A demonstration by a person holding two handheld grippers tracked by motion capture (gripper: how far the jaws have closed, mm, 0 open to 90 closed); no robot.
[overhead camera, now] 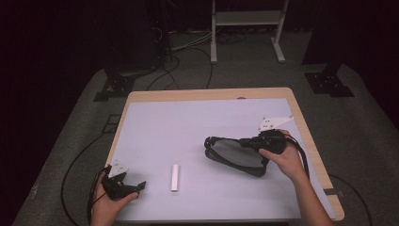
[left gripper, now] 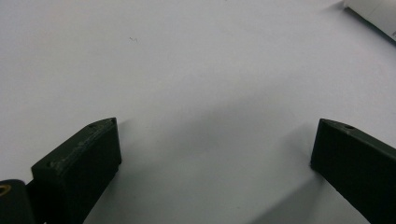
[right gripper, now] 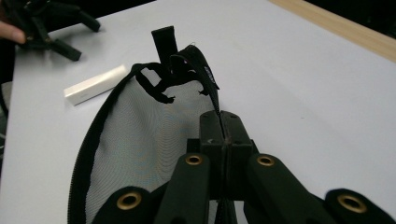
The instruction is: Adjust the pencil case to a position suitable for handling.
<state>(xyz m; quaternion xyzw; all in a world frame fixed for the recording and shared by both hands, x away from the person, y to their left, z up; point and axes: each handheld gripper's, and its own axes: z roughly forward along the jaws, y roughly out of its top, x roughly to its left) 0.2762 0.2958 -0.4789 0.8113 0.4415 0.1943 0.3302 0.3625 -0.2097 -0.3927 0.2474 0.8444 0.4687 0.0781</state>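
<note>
A black mesh pouch (overhead camera: 233, 154) with a black strap rim lies on the white table top (overhead camera: 188, 117), right of centre. My right gripper (overhead camera: 245, 141) is shut on its upper rim; in the right gripper view the jaws (right gripper: 219, 122) pinch the black edge band above the mesh (right gripper: 140, 135). A small white bar (overhead camera: 175, 177) rests flat on the table left of the pouch, also seen as the white bar (right gripper: 95, 84). My left gripper (overhead camera: 137, 186) sits at the front left corner, open, with nothing but bare table between its fingertips (left gripper: 215, 133). The white bar's end (left gripper: 376, 13) shows at the upper right there.
The table has a wooden border (overhead camera: 207, 93) around the white sheet. Beyond it on the carpet stand a white metal frame (overhead camera: 247, 21), black stand bases (overhead camera: 115, 87) and loose cables (overhead camera: 188, 52). A cable (overhead camera: 70, 169) trails off the left side.
</note>
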